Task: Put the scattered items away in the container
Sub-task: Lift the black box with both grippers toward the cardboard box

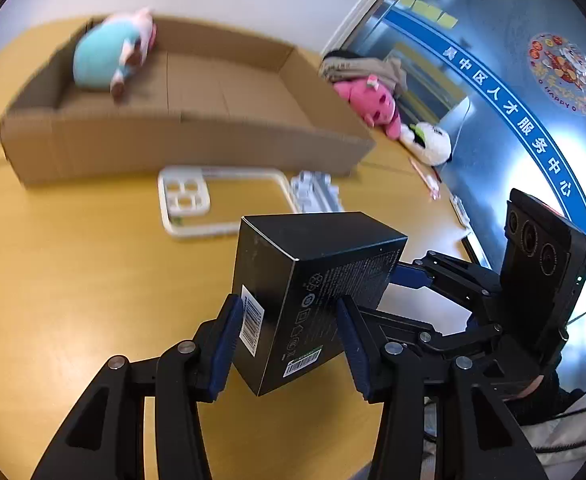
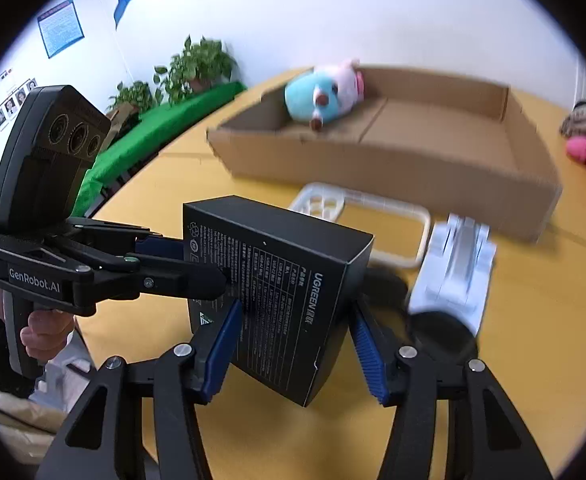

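Observation:
A black UGREEN box (image 1: 313, 296) is held above the yellow table (image 1: 73, 280) by both grippers at once. My left gripper (image 1: 289, 332) is shut on it, blue pads on two sides; it shows in the right wrist view (image 2: 197, 264) reaching in from the left. My right gripper (image 2: 293, 348) also clamps the box (image 2: 277, 292). The cardboard container (image 1: 181, 136) lies behind, with a blue and pink plush (image 1: 105, 56) in its left end. A white phone case (image 1: 213, 200) and a white plastic piece (image 1: 315, 192) lie in front of it.
A pink plush (image 1: 369, 104) and a white plush (image 1: 429, 140) lie at the table's right edge by a glass wall (image 1: 513, 80). Potted plants (image 2: 197, 64) and a green surface (image 2: 153, 128) stand beyond the table's left side.

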